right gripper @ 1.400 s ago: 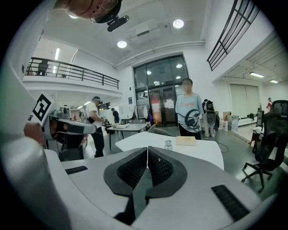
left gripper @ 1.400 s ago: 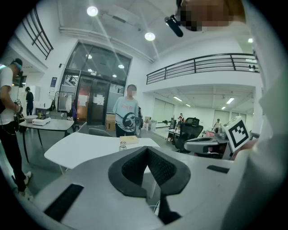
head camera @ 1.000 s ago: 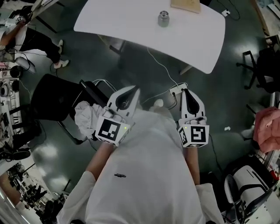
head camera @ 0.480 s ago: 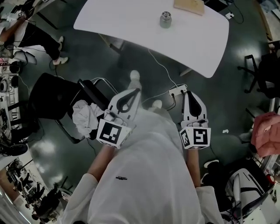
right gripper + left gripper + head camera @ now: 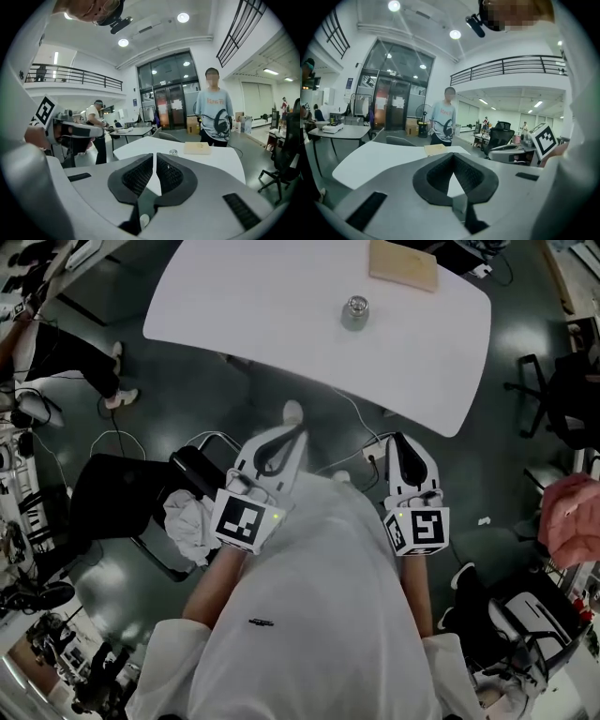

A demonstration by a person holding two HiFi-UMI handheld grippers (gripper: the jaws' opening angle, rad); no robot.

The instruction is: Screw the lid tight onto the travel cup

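Both grippers have travelled forward with the person, so the table (image 5: 262, 296) now sits nearer to them in the head view than 1 second back, and a shoe (image 5: 292, 413) shows just ahead of the left gripper (image 5: 289, 437). The right gripper (image 5: 401, 442) is level with it on the right. Each one's jaws are pressed together with nothing between them; each gripper's own view shows the pads meeting along a thin seam.

The cup (image 5: 354, 312) stands alone on the far half of the table, well apart from both grippers. A flat tan board (image 5: 403, 263) lies farther off, near the far edge. In the right gripper view the cup (image 5: 173, 152) shows as a small metal shape just left of the board (image 5: 197, 147). The left gripper view shows only the board (image 5: 435, 149) above its jaws.

The cup is upright, with its long axis vertical and its top facing the head camera. It is too small here to tell whether a lid already rests on it, and I see no loose lid on the table.

Likely risks:
1. Jaws that arrive closed could knock the free-standing cup over, since nothing braces it.
2. If only 1 gripper turns the top, the body will probably spin along with it and the thread will not tighten.
3. A lid started at a tilt could cross-thread and jam.
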